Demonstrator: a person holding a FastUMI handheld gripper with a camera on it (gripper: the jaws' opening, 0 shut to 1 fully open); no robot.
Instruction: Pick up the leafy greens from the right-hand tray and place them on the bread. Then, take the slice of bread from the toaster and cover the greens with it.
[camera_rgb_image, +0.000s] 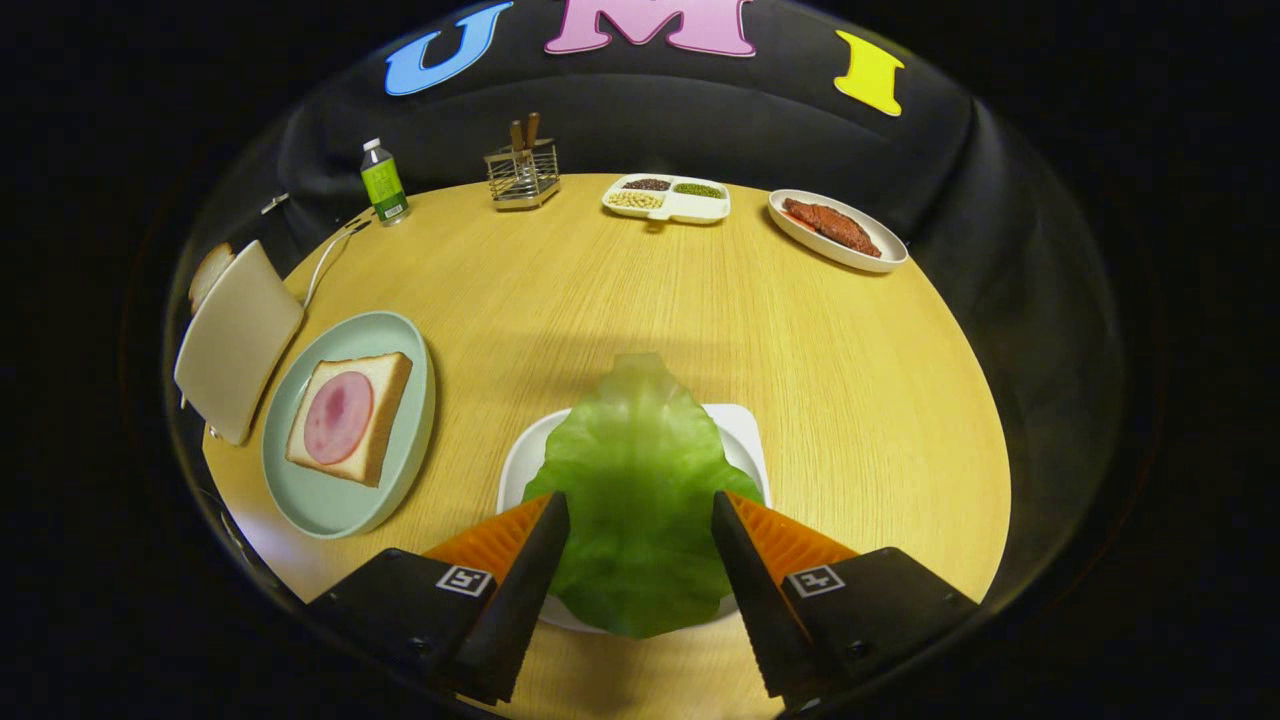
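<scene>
Lettuce leaf (640, 490) lies on a white tray (748, 430), hanging over its rim. Gripper (640, 515) hangs above it, fingers apart, one on each side of the leaf, contact unclear. Left of it, bread (385, 385) topped with ham (338, 417) on a green plate (345, 510); toaster (235, 340) just beyond.

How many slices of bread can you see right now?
2. One slice of bread, topped with ham, lies on the green plate. The other pokes out of the toaster beside it. The open gripper straddles the lettuce leaf.
</scene>
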